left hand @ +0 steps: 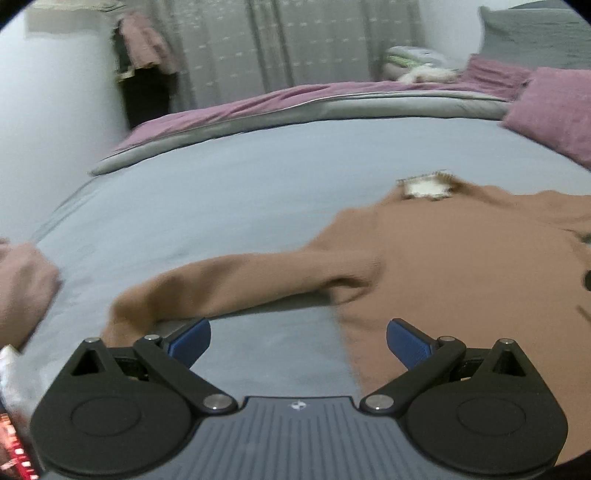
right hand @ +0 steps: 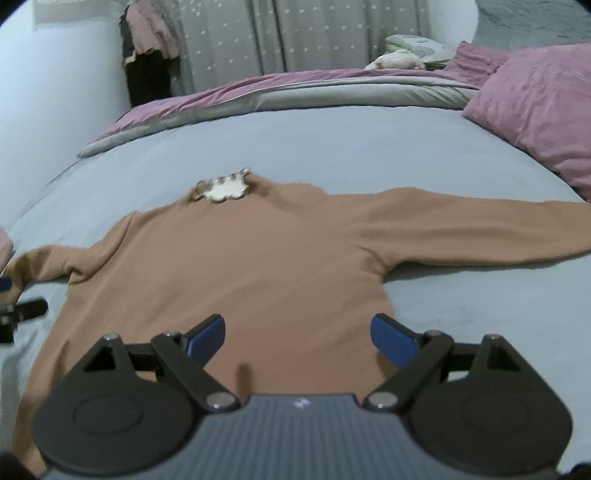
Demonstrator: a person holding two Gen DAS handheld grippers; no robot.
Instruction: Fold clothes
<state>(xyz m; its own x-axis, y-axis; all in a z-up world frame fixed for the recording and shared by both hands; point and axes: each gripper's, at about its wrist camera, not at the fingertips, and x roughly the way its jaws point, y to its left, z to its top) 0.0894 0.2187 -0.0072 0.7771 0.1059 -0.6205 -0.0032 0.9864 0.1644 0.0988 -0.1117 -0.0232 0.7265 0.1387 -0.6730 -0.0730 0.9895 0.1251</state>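
Item: one brown sweater point(right hand: 236, 266), laid flat on the blue-grey sheet of a bed point(right hand: 332, 147), both sleeves spread outward, the neck turned away from the cameras. A cream, frilled collar piece point(right hand: 221, 189) is seen at the neckline. Left tongs point(left hand: 298, 343): held apart, nothing gripped, blue pads point(left hand: 190, 341) poised over bare sheet between the left sleeve and the sweater's side edge; whether the sheet is touched cannot be told. Right tongs point(right hand: 297, 338): likewise held apart and empty, positioned over the lower body of the sweater, close to the hem. Part of the left tool is caught at the left border of the right wrist view, beside the left cuff. Further items recorded: a folded pinkish garment point(left hand: 22, 280) at the left edge of the bed; a purple pillow point(right hand: 539, 110) at the right; a purple and grey duvet point(right hand: 295, 86) bunched along the far side; a dotted grey curtain point(right hand: 295, 33) behind.
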